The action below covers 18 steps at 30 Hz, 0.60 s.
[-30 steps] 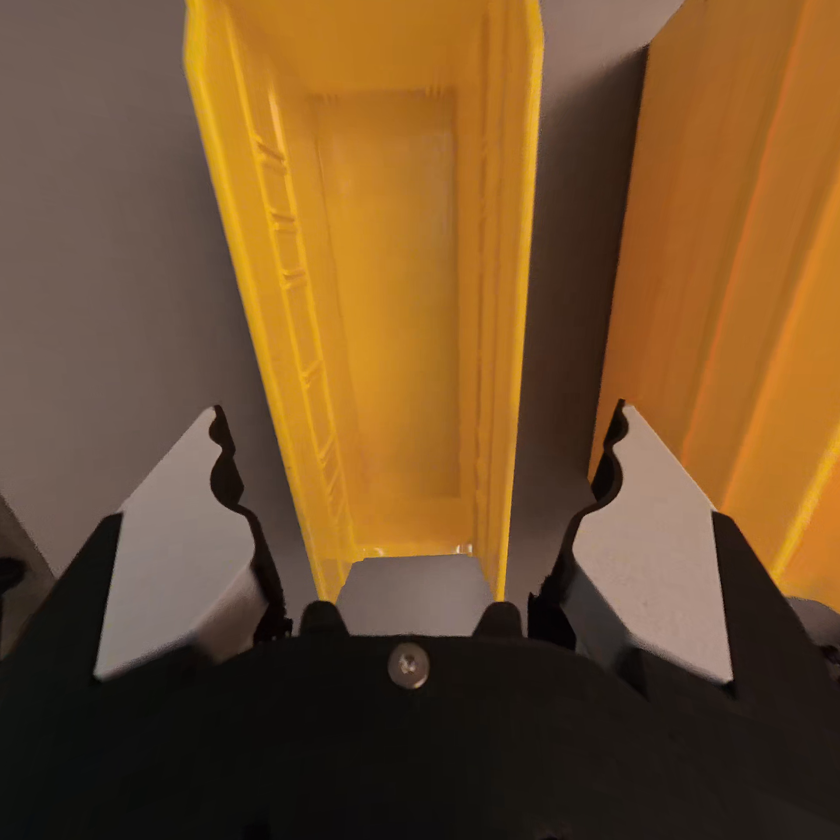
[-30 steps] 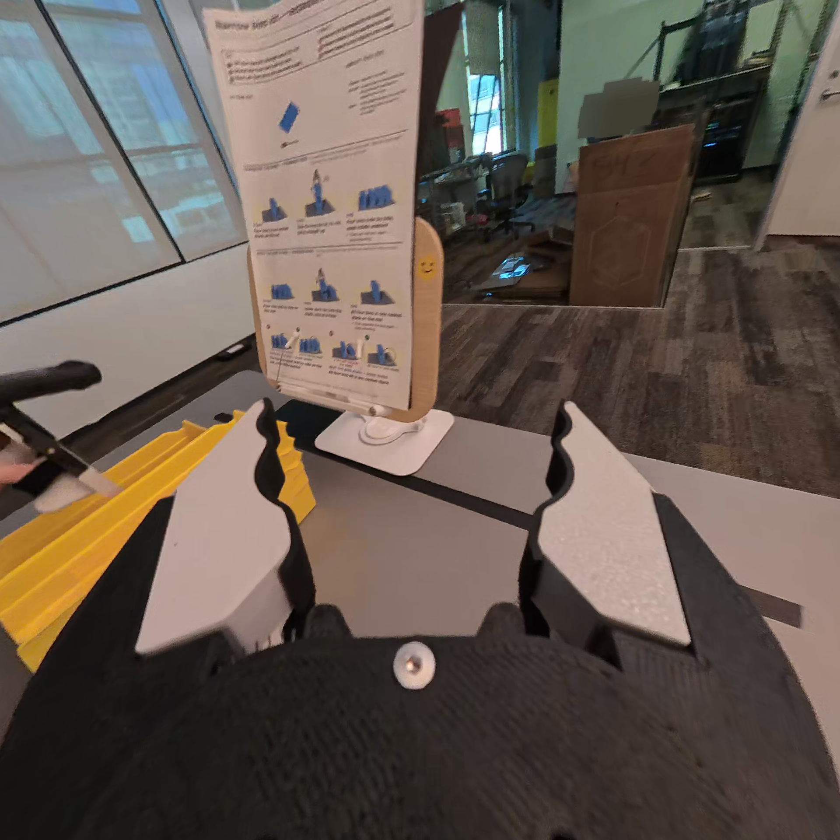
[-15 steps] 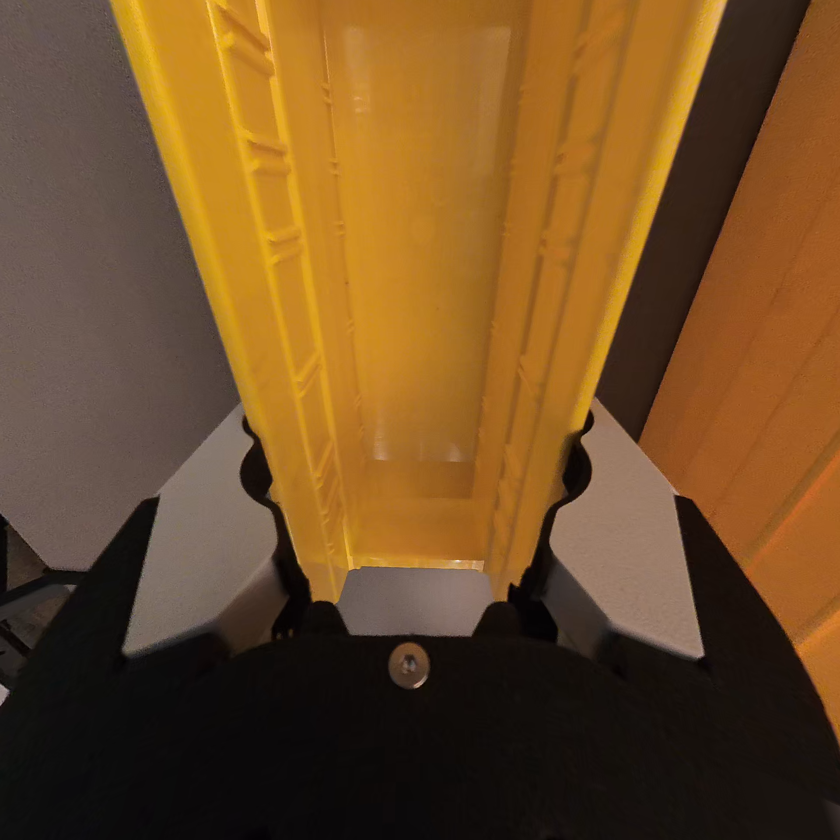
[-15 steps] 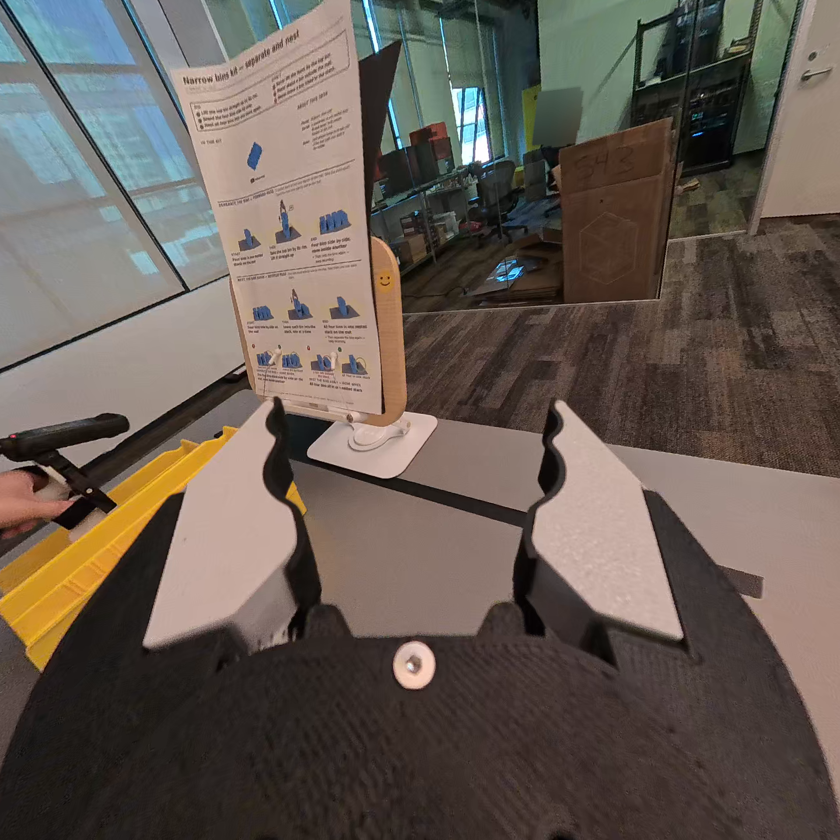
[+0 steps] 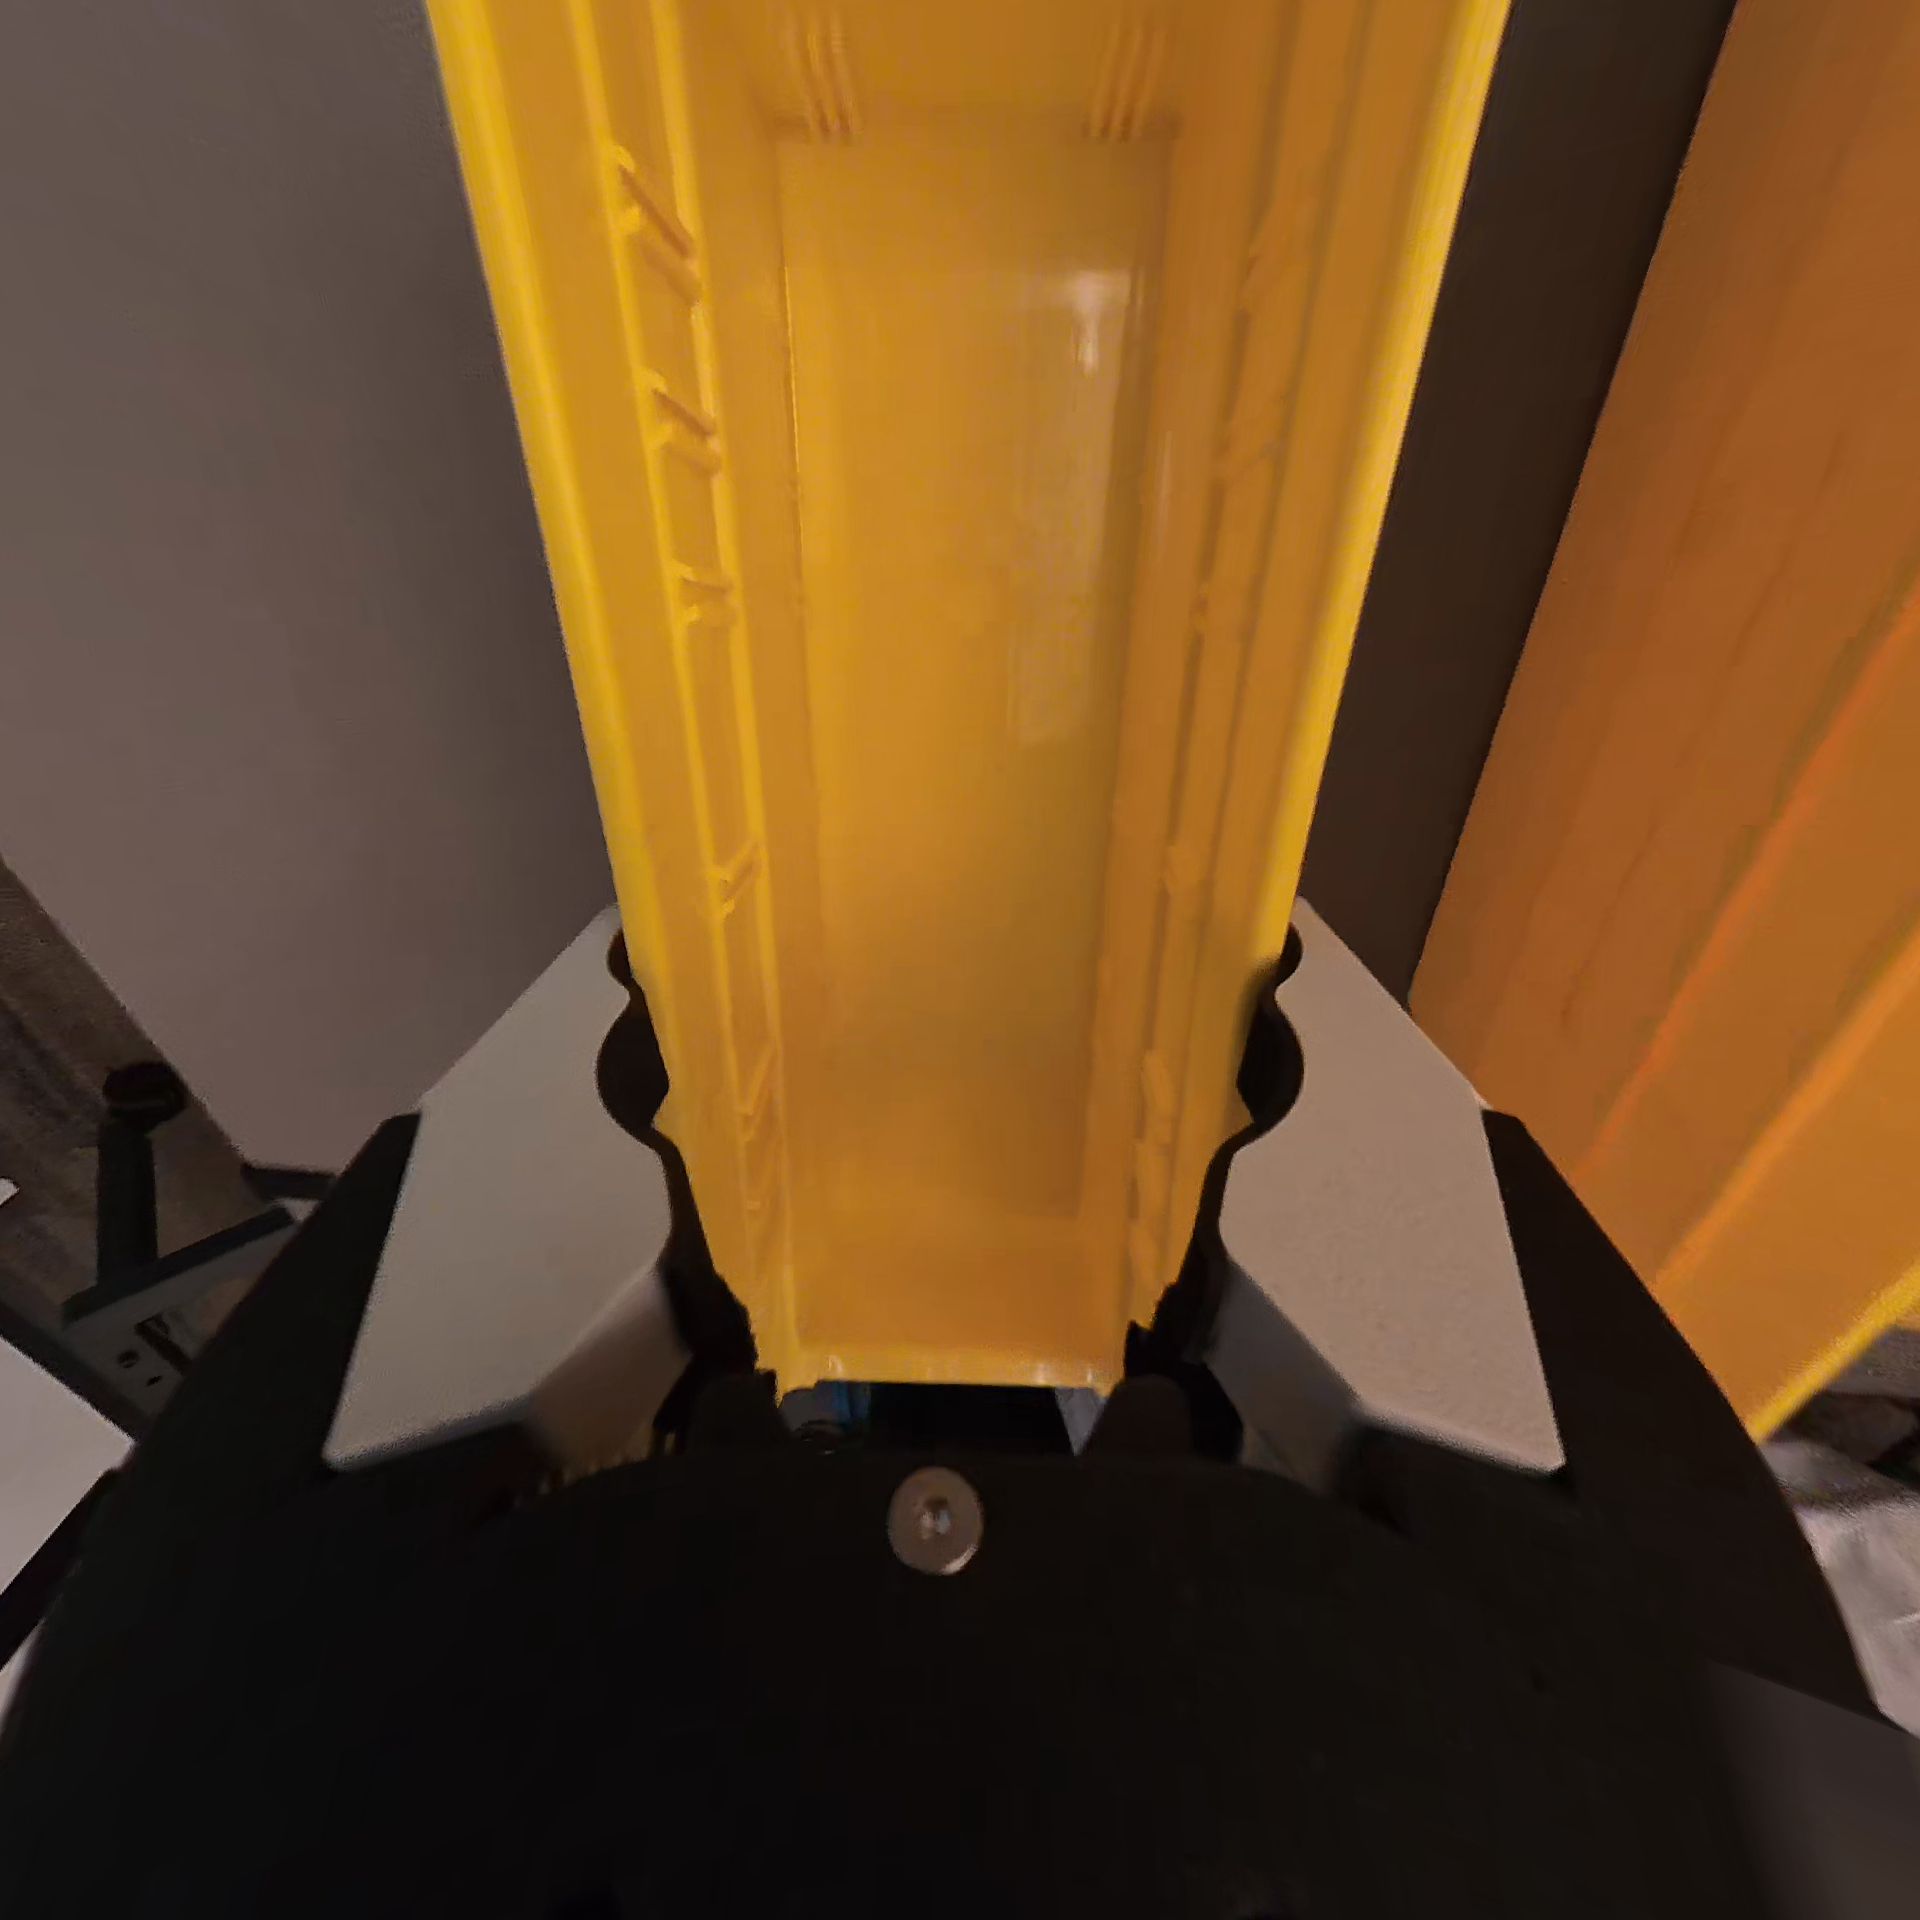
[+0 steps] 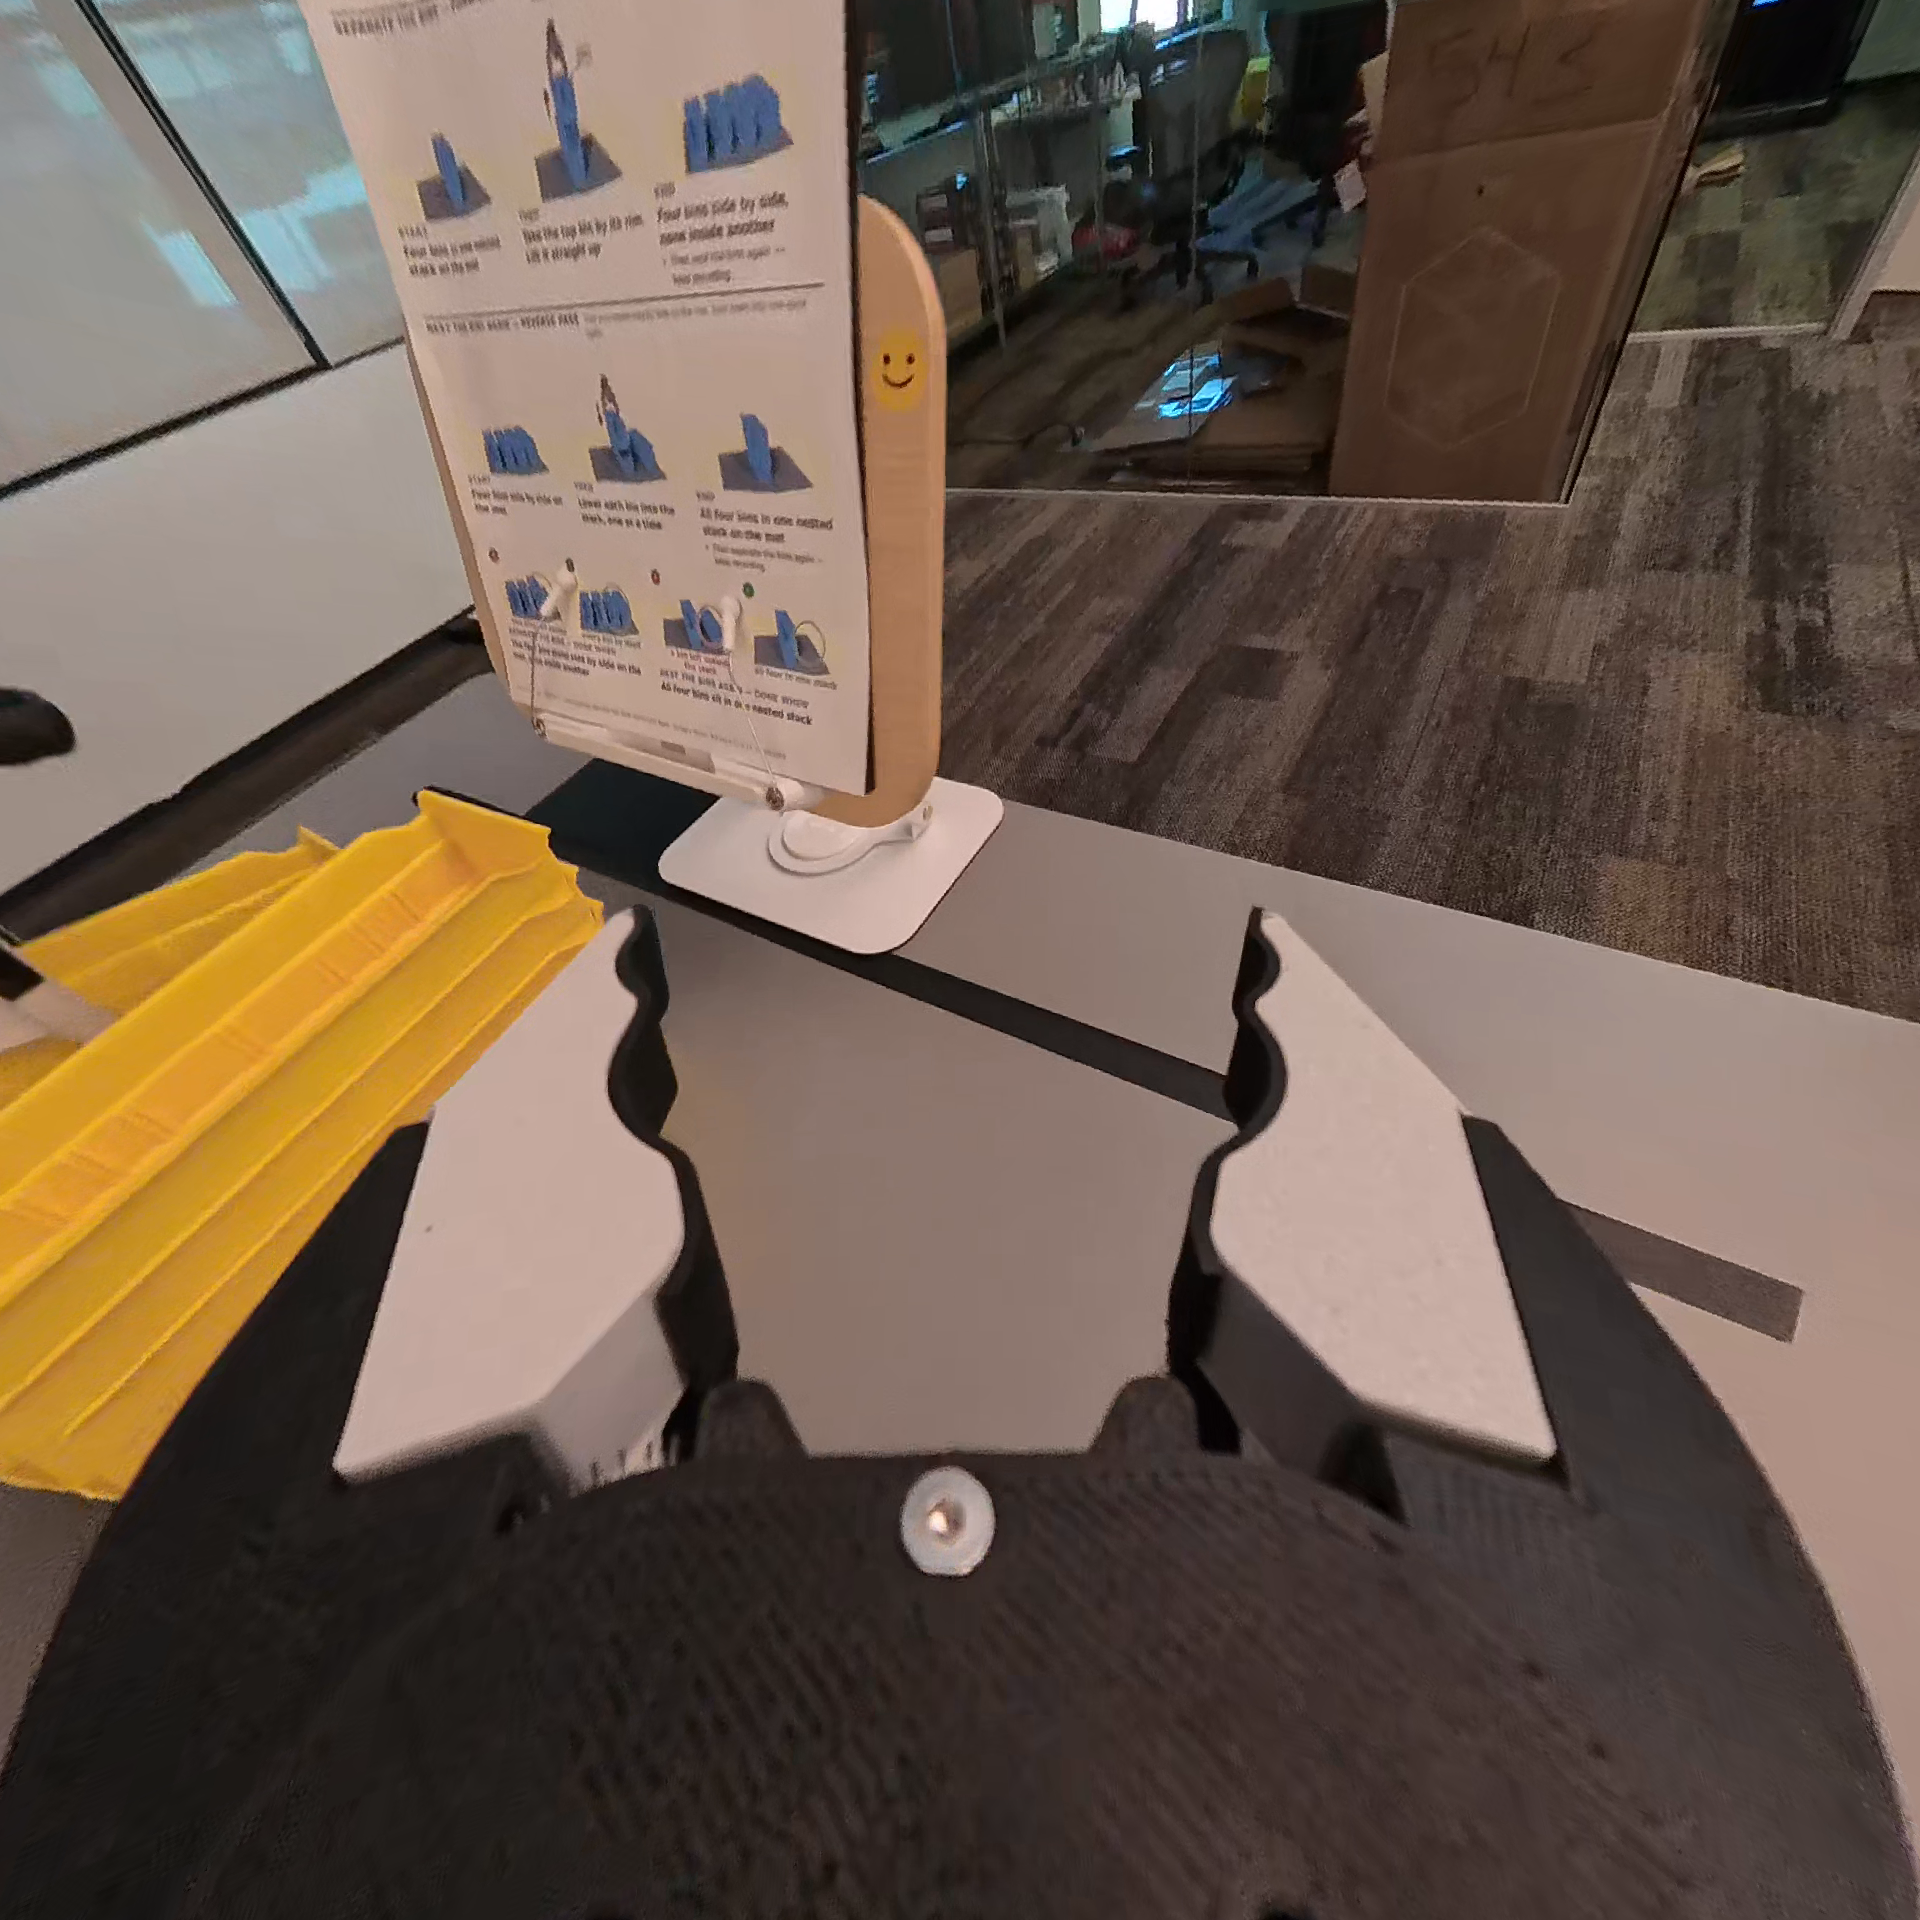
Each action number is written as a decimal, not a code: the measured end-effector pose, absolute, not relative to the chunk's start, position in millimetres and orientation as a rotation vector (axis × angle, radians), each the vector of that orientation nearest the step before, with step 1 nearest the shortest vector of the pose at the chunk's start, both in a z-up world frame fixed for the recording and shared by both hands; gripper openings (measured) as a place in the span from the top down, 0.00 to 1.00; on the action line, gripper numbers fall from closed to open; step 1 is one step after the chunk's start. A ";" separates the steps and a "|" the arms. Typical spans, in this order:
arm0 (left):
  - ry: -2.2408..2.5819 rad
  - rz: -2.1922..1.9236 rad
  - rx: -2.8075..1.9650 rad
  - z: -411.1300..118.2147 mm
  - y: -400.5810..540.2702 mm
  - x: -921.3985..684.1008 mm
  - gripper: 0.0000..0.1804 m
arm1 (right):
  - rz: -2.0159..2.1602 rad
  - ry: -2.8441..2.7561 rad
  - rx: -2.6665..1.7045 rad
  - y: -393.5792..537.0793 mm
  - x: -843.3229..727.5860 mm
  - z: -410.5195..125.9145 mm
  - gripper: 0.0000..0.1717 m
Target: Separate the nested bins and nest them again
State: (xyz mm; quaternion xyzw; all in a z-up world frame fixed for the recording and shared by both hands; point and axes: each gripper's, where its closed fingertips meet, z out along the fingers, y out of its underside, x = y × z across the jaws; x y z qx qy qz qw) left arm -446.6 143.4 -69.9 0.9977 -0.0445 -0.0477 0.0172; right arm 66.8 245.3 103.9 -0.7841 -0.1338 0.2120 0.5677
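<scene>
In the left wrist view a long narrow yellow bin [image 5: 956, 623] runs away from me, open side up. My left gripper [image 5: 951, 935] is shut on its near end, with both grey pads [image 5: 540, 1091] pressed against its outer walls. A second yellow bin [image 5: 1714, 727] lies beside it on the right. In the right wrist view my right gripper [image 6: 945, 925] is open and empty above the grey table [image 6: 1039, 1195]. Yellow bins [image 6: 260, 1091] lie at the left of that view, beside its left finger. Part of the left gripper [image 6: 26, 997] shows at the far left edge.
An instruction sheet on a wooden stand [image 6: 644, 416] with a white base [image 6: 831, 862] stands at the back of the table. A black strip [image 6: 1039, 1018] crosses the table. The table's far edge drops to a carpeted floor [image 6: 1455, 675]. A metal frame [image 5: 135, 1195] shows at lower left.
My left gripper closed from wide open onto the near end of the yellow bin and the bin shifted in view. My right gripper tilted down toward the table and stayed open.
</scene>
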 end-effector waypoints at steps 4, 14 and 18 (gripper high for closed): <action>-0.159 -0.204 3.082 -48.9 138.4 -444.0 0.37 | 0.497 -0.359 -1.853 244.0 54.6 101.1 0.37; -0.179 -0.382 3.099 34.4 136.1 -433.4 0.37 | 0.462 -0.423 -1.912 245.8 38.1 86.8 0.37; -0.211 -0.498 3.159 66.5 155.2 -419.6 0.37 | 0.444 -0.447 -1.940 248.9 34.1 78.8 0.37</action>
